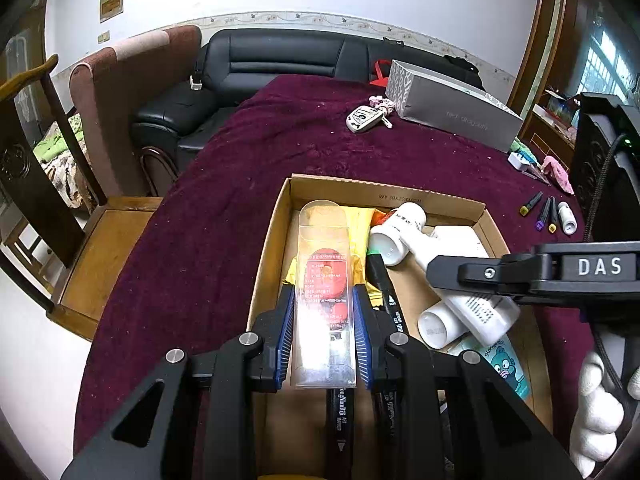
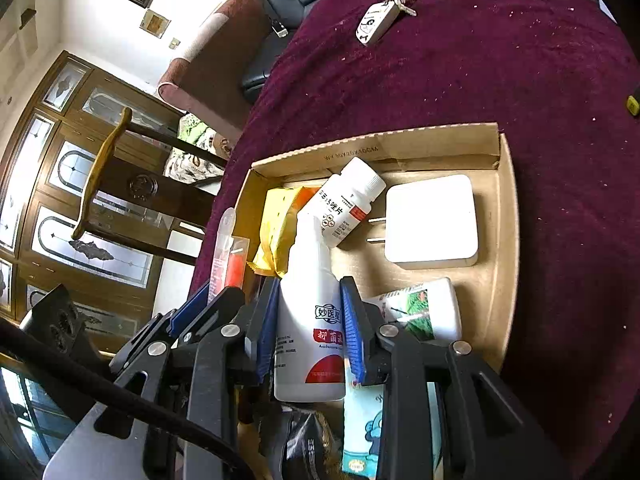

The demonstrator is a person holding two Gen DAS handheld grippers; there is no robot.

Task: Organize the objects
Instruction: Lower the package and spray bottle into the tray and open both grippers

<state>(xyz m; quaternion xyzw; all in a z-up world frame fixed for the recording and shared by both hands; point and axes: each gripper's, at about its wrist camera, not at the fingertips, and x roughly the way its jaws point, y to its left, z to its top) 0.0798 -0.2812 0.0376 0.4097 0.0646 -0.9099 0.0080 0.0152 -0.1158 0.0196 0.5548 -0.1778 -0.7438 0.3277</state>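
Cardboard box (image 1: 394,194) w/ open top on the maroon cloth (image 1: 224,200) is the landmark; print on its far wall reads partly "WY 30X20X10CM".

Over box's left side: left gripper (image 1: 323,334), blue pads clamped on both sides of a clear plastic case (image 1: 324,280). Case's long axis runs straight away from cam toward box's far wall, rounded tab end farthest. Red round item + red label w/ small text inside, unreadable. Under the case, inside box: black markers (image 1: 390,304), long axis also running near-to-far, print "ART MARKER". Yellow packet (image 2: 280,232) lies in box's far-left corner.

Box centre: right gripper (image 2: 310,326) closed on a white spray bottle (image 2: 310,320), pads on both flanks. Bottle's long axis points toward box's far wall, neck end farthest, base nearest cam. Label: blue badge w/ Chinese chars, red band w/ more chars; small print too fine to read. Just beyond its neck, a white pill bottle (image 2: 348,200) lies tilted, cap toward far-right; Chinese label w/ red patch.

Right half of box: white square charger (image 2: 432,220) flat, prongs pointing left. Nearer, a white tube (image 2: 420,312) w/ green leaf picture. Cartoon-face pack (image 1: 506,364) at box's near-right.

Outside box, beyond far wall: key fob (image 1: 363,119), grey carton (image 1: 452,114). Right of box: loose markers (image 1: 542,212) on cloth.
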